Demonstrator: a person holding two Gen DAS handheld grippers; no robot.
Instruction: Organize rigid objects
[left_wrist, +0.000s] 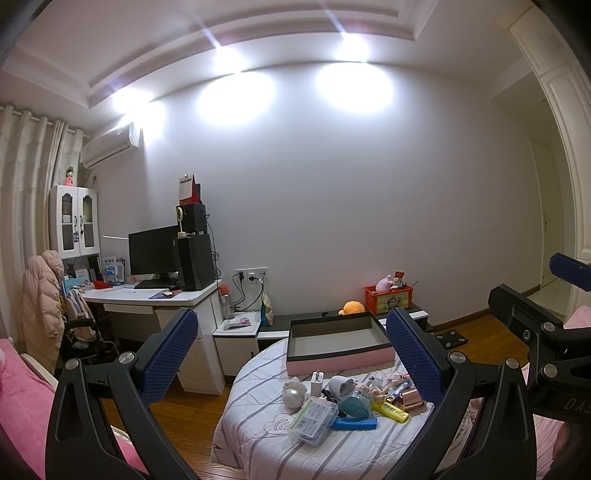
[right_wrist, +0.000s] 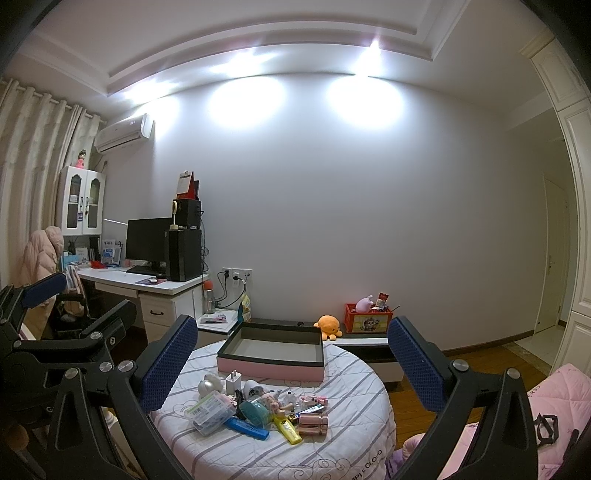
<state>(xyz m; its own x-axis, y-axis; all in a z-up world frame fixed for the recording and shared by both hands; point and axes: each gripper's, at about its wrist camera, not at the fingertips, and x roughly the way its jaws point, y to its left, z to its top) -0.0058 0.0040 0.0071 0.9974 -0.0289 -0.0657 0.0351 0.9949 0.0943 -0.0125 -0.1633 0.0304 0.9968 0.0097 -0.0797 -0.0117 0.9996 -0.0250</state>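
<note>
Two tools wide apart, tablecloth (right_wrist: 354, 435) lettering partly legible: "CLOUD"

A glossy rose-gold metal case (right_wrist: 313, 423) lies on striped quilted cloth (right_wrist: 343, 443); the far pink-sided cardboard tray (right_wrist: 271, 363) looks matt.

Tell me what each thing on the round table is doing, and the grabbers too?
left gripper: open, holding nothing
right gripper: open, holding nothing
pink box: open on top, nothing inside
white charger plug: standing upright
yellow highlighter: lying flat
blue marker: lying flat
clear plastic case: shut, lying flat
monitor: screen dark
</note>
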